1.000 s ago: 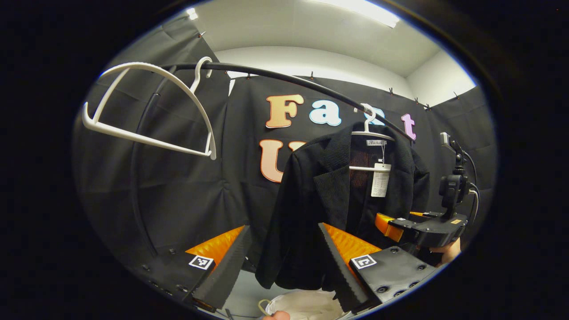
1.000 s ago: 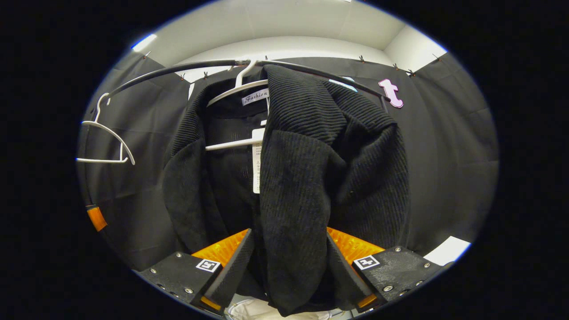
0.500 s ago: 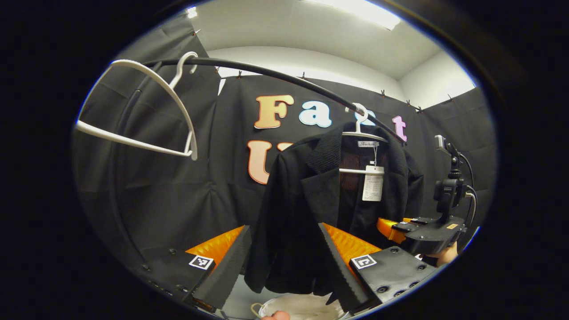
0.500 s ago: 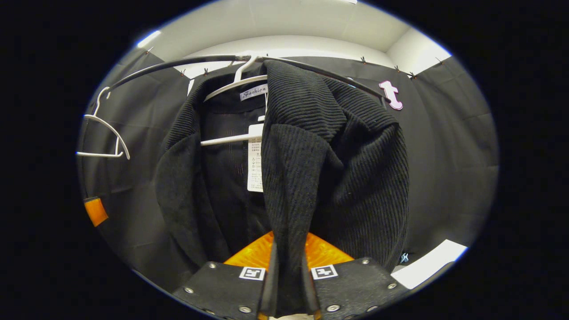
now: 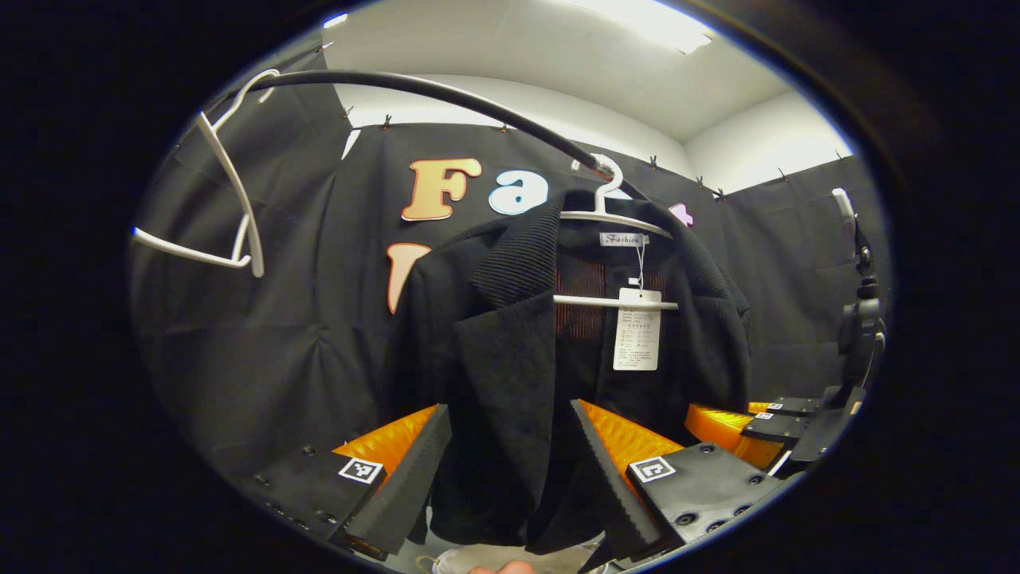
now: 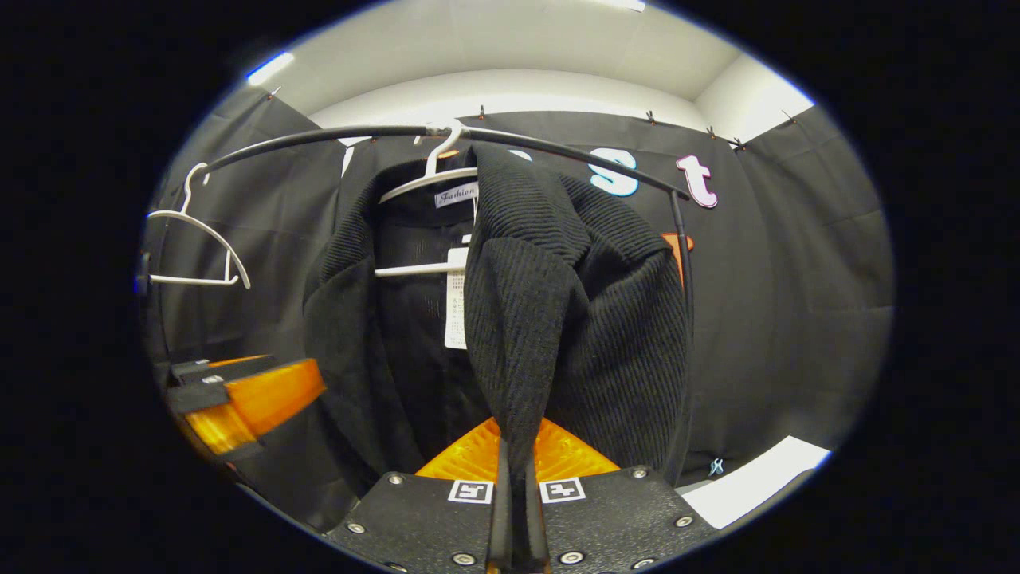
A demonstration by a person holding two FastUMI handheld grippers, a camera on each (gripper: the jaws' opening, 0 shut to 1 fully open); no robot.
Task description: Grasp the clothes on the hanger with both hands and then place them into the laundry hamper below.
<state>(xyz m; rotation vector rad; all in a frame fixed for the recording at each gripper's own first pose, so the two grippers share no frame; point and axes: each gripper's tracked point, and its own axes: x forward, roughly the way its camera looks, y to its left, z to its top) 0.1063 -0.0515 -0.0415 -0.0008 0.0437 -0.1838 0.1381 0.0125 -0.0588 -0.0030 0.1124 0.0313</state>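
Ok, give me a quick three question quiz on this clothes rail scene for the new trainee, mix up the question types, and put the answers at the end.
1. True or false: the right gripper is shut on the front edge of the black jacket.
2. Multiple choice: the left gripper is A) clamped on the white hanger, B) open with the jacket's left front panel between its fingers, C) shut on the paper tag.
3. Fill in: beside the jacket's hanger, the black rail also carries an ______ white hanger.

Key: 1 true; 2 B; 3 empty.
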